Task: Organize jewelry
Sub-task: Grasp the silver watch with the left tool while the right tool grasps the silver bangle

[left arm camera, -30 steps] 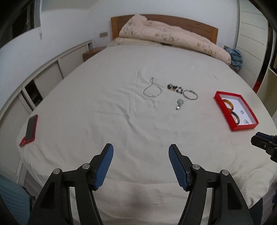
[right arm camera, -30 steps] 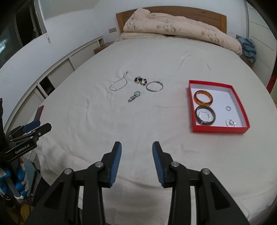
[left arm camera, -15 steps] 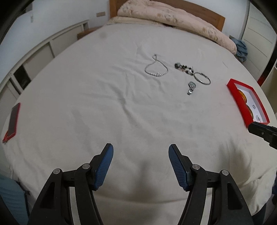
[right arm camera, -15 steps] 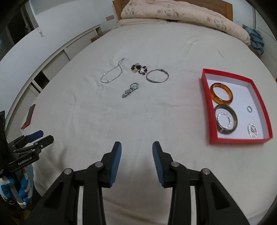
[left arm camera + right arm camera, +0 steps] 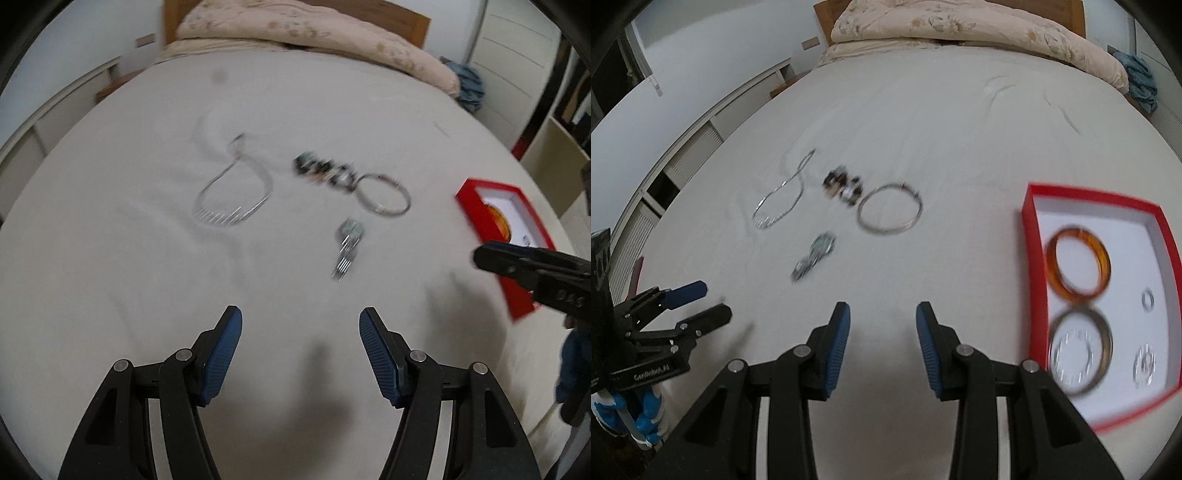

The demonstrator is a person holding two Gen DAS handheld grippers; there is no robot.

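Observation:
On the white bed lie a silver necklace [image 5: 231,199] [image 5: 781,197], a dark beaded bracelet [image 5: 323,171] [image 5: 844,184], a thin silver bangle [image 5: 384,194] [image 5: 890,210] and a small watch [image 5: 347,245] [image 5: 814,254]. A red box [image 5: 1034,236] [image 5: 480,218] at the right holds an amber bangle [image 5: 1078,264], a dark bangle [image 5: 1080,345] and small rings. My left gripper [image 5: 300,343] is open and empty, short of the watch. My right gripper [image 5: 882,334] is open and empty, left of the box.
A folded floral duvet [image 5: 964,29] lies against the wooden headboard at the far end. A blue cloth [image 5: 1141,79] sits at the far right. White cabinets [image 5: 683,162] run along the left wall. Each gripper shows at the edge of the other's view.
Both grippers have moved forward over the bed toward the jewelry and the box, which now look larger and closer. Their jaws keep the same opening.

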